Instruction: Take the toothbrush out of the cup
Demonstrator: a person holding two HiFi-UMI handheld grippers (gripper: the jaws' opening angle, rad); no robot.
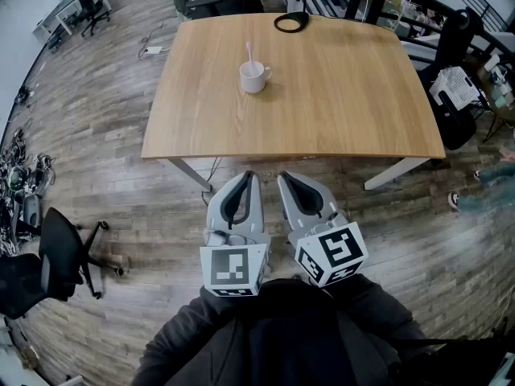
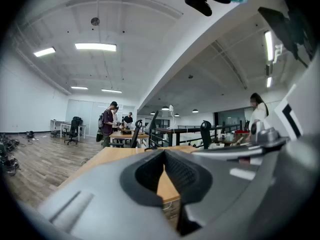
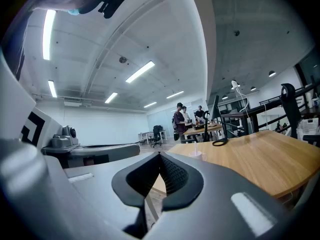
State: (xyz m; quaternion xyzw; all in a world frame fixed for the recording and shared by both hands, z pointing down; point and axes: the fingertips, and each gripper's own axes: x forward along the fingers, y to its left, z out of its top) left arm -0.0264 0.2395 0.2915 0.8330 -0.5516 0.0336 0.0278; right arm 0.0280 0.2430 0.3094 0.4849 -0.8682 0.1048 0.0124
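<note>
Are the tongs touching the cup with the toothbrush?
Apart. The head view shows left tongs and right tongs short of the table, cup far beyond.

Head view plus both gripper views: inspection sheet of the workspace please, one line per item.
Surface: wooden table, mostly bare.
Job's things: white cup upright on the table, pink toothbrush standing in it.
Clutter: black looped thing at the table's far edge.
Grippers: left gripper and right gripper both shut, empty, short of the table's near edge.
Cables: wires hanging under the table; tangle on the floor at left.
Surroundings: wooden floor, black office chair, people at far desks.
</note>
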